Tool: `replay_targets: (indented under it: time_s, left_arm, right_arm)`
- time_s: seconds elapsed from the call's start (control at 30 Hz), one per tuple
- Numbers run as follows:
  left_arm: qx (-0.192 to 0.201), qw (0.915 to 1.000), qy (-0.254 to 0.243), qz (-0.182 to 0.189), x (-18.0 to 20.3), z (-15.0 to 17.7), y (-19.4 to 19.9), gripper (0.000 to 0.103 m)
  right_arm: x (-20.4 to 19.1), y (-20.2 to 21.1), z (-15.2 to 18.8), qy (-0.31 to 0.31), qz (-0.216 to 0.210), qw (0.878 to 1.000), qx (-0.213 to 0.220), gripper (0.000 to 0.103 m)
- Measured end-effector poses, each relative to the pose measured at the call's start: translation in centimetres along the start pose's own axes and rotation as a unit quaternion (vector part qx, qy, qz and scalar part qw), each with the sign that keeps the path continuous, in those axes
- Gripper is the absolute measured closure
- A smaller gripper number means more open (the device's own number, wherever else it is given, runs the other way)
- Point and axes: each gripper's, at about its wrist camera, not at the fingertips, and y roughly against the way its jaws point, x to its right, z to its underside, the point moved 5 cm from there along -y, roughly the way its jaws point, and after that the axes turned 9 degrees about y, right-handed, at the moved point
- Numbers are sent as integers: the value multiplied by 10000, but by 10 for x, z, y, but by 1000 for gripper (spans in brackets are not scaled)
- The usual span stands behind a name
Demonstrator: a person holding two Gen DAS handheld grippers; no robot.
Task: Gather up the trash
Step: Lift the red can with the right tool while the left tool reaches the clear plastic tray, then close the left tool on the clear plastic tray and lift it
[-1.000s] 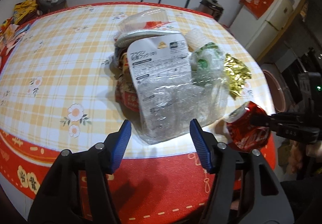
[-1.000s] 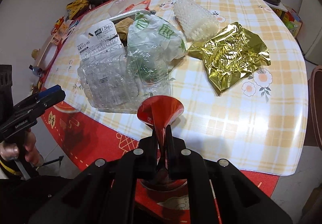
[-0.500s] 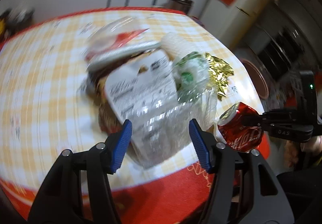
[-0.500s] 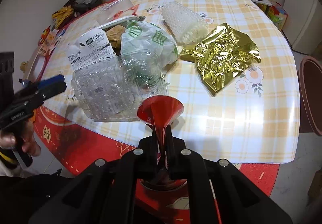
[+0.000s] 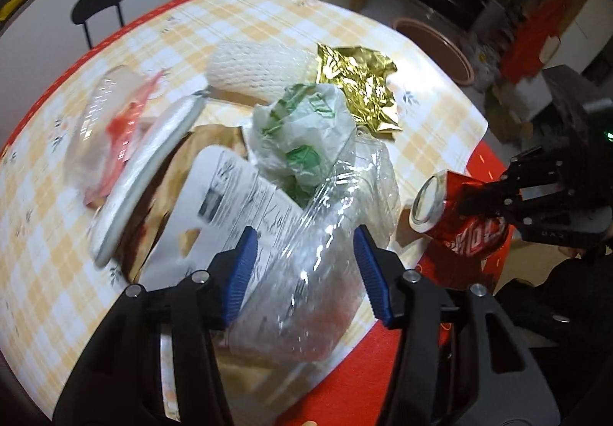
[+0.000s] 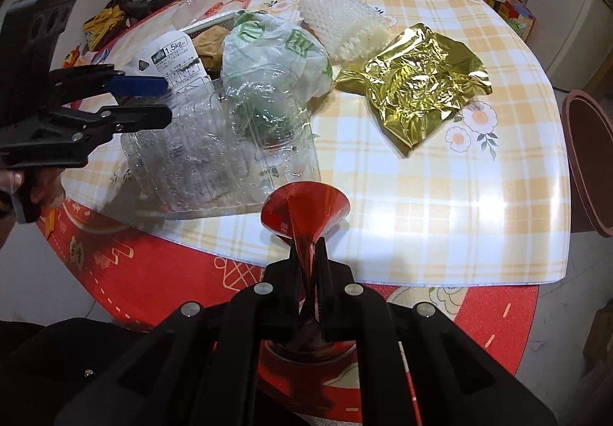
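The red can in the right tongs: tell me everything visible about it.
The red can is a crushed metal drink can, glossy red with white lettering and a silver end facing the trash pile. Its wall is pinched flat where the right tongs are shut on it, flaring into a funnel shape beyond the fingers. It is held tilted in the air over the table's near edge, touching nothing but the tongs, beside the clear plastic bag.

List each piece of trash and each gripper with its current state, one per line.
Right gripper: shut on the crushed red can.
Left gripper: open, jaws just closing around the clear plastic tray, not yet pressing.
Gold foil: crumpled, flat on table.
Green-printed bag: bunched up.
White foam net: lying on its side.
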Motion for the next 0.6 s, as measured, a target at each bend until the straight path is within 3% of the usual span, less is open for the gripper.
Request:
replay_targets:
  time_s: [0.1,0.23,0.6]
  left_arm:
    - [-255,9993,-229,132,6,-3,-13,50]
    - [-534,9964,-654,17,16,0,-26,50]
    - [-868,9923,-879,-116,27,3,-40,48]
  right_arm:
    - [5,1,4,-95,44,9999,-4,94]
    - [9,3,6,-195,81,9998,18,94]
    - [14,5,8,-360,68,9993,70,94]
